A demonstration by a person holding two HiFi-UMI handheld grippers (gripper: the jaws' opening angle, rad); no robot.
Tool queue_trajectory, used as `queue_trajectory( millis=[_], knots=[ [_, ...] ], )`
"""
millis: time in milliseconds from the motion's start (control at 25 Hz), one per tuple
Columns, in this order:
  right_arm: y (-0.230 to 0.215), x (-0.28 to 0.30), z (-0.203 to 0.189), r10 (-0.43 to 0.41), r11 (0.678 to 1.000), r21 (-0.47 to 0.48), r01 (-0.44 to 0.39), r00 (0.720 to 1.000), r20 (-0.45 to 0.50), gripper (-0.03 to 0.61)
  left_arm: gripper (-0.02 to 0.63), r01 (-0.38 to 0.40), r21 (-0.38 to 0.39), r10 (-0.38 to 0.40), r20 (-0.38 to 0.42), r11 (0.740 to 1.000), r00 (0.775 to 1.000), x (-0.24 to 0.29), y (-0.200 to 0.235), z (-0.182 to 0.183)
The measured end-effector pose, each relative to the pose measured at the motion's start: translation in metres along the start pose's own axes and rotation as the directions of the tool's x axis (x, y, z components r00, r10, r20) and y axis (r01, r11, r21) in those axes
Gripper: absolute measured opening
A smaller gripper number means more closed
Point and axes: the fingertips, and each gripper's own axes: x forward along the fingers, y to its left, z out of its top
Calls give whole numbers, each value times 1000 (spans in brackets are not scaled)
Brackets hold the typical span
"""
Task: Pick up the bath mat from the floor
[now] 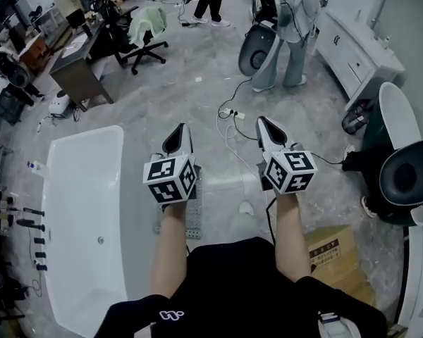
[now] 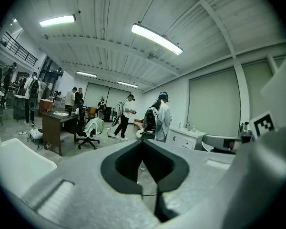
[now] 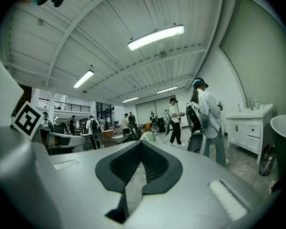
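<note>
The bath mat point(image 1: 193, 215), a grey perforated strip, lies on the concrete floor beside the bathtub. My left arm and gripper cover most of it in the head view. Both grippers are held level, well above the floor, pointing across the room. The left gripper point(image 1: 180, 134) is shut with nothing in it, directly over the mat. The right gripper point(image 1: 266, 125) is also shut and empty, a little to the mat's right. In the left gripper view the gripper point(image 2: 144, 144) is pressed tip to tip, and the right gripper view shows its gripper point(image 3: 142, 144) the same. Neither gripper view shows the mat.
A white bathtub point(image 1: 63, 189) runs along the left. White and black cables point(image 1: 230, 115) trail over the floor ahead. A cardboard box point(image 1: 333, 251) sits at my right, a white toilet point(image 1: 400, 115) beyond it. A person point(image 1: 290, 30) stands ahead, with an office chair point(image 1: 146, 37) and desk point(image 1: 74, 65) farther left.
</note>
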Motion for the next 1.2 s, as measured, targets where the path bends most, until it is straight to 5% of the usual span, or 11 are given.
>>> queue_trajectory(
  millis=[360,600,800,1000,1200],
  knots=[
    [-61,137,59,170,984,-61,-170,985,3,6,0,-146,-38,147,40,989,988,124,41,50],
    [-149,202,70,129,991,-22,-129,992,-16,6,0,-134,-43,135,24,990,991,224,31,60],
    [-137,252,70,234,969,-71,-237,971,-57,6,0,-215,-57,217,30,975,976,247,58,64],
    [-92,310,63,374,922,-67,-382,921,-107,6,0,-364,-102,369,36,926,929,230,117,70],
    [-20,354,43,541,834,-35,-551,829,-142,6,0,-539,-135,546,23,832,837,180,179,64]
  ],
)
